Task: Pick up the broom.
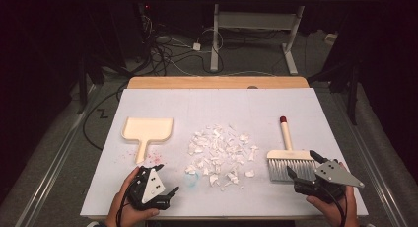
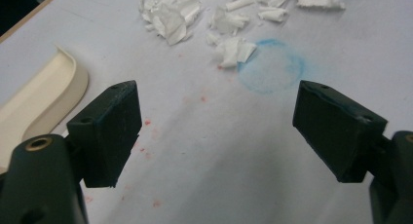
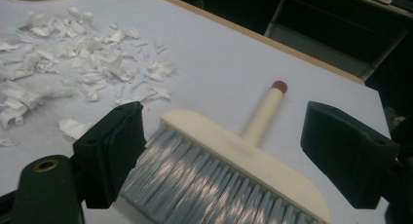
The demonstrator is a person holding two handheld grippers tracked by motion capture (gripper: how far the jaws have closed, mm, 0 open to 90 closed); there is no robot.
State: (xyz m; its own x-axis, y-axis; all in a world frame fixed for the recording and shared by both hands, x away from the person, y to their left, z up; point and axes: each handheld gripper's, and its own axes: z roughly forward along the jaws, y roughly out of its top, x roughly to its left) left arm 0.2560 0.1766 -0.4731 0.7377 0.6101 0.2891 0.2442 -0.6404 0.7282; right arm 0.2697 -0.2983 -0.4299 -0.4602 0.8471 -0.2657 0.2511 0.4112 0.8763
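The heap of torn white paper scraps (image 1: pixel 219 150) lies mid-tabletop, between a cream dustpan (image 1: pixel 147 130) on the left and a hand brush (image 1: pixel 290 158) on the right, an arrangement that suggests sweeping the scraps into the pan. The dustpan's handle points toward the person, within easy reach of the left gripper (image 1: pixel 162 192), which hovers near it with jaws spread apart and nothing between them. The brush lies flat, its grey bristles toward the person and its red-tipped handle pointing away. The right gripper (image 1: pixel 300 165) sits just at the bristles, jaws released, straddling the brush head without yet clamping it. The left gripper view adds a faint blue ring (image 2: pixel 272 65) and red specks on the white tabletop (image 2: pixel 204 151), barely visible from above. The right gripper view shows the bristles lying between its 2 jaws.
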